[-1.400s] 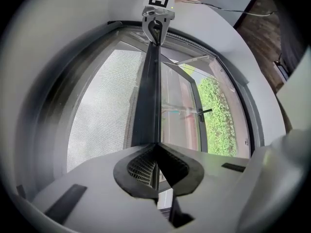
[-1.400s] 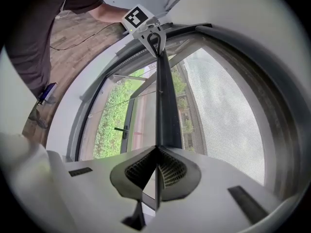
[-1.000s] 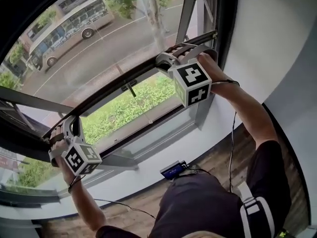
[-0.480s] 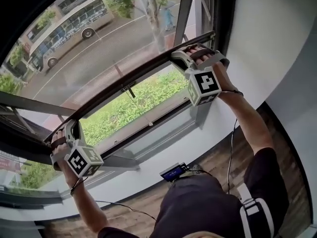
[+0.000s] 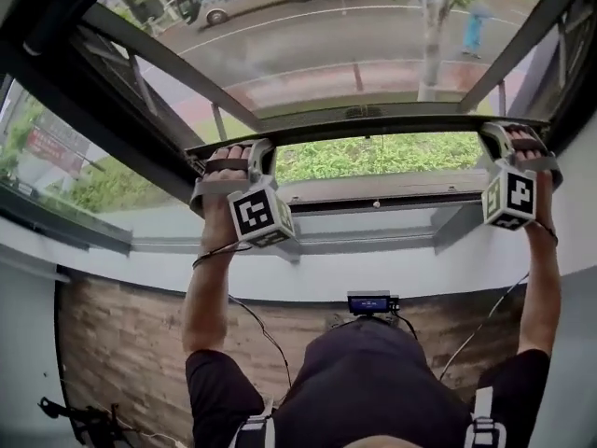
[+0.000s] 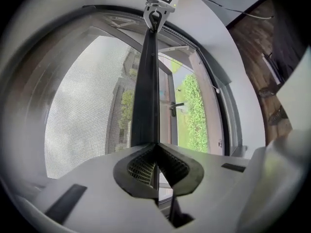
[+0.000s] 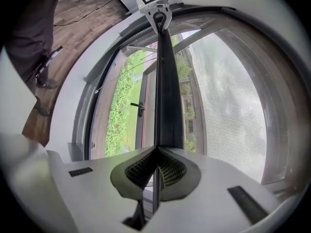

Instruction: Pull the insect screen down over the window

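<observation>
The left gripper [image 6: 156, 155] is clamped shut on the screen's bar [image 6: 146, 91], which is seen running away between its jaws toward twelve o'clock. The right gripper [image 7: 156, 160] is closed on the same bar in the same way. In the head view the bar is held near its two ends, at about ten and two o'clock, and lies level across the window [image 5: 89, 110]. The mesh [image 5: 326, 54] is stretched above it toward twelve o'clock. A strip of greenery [image 5: 373, 157] is left uncovered at six o'clock of the bar, above the sill [image 5: 373, 236]. The pull-down is judged well along but unfinished. An even downward draw on both ends is called for next, so that the bar is kept level until the sill is met.
</observation>
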`<state>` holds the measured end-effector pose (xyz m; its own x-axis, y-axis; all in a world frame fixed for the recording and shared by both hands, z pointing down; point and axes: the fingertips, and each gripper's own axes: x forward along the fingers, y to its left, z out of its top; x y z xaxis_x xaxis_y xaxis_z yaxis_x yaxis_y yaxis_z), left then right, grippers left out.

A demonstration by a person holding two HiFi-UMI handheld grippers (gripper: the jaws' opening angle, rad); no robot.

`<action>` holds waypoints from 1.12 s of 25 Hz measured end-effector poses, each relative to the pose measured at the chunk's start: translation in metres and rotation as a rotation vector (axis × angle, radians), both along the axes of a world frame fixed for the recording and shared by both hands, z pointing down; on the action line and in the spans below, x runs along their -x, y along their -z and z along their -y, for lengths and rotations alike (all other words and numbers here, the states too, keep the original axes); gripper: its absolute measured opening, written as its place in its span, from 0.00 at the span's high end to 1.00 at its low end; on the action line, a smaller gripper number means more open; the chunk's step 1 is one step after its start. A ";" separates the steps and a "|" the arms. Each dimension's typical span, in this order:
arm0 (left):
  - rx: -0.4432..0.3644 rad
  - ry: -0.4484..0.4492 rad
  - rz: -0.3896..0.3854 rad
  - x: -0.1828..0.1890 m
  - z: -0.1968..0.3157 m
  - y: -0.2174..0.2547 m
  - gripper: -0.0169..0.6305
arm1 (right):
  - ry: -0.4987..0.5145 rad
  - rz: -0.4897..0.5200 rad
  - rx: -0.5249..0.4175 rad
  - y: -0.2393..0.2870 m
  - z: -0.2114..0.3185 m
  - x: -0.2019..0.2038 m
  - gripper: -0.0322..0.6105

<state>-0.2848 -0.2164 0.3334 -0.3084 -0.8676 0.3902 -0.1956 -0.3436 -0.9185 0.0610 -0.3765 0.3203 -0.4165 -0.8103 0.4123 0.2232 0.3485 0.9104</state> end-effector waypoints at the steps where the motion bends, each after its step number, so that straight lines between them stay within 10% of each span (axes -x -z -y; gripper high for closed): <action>1: 0.025 0.002 -0.012 0.004 -0.004 -0.011 0.95 | 0.000 0.002 0.012 -0.012 -0.001 0.004 0.93; 22: 0.214 0.052 -0.054 0.011 -0.014 -0.101 0.95 | -0.007 -0.041 0.144 -0.102 -0.003 0.016 0.93; 28: 0.220 0.060 -0.054 0.010 -0.014 -0.098 0.95 | -0.047 0.215 0.119 -0.078 -0.029 0.020 0.91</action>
<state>-0.2946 -0.2024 0.4315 -0.3306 -0.7406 0.5850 -0.2683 -0.5205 -0.8106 0.0408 -0.3477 0.3985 -0.4679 -0.7820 0.4117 0.0098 0.4613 0.8872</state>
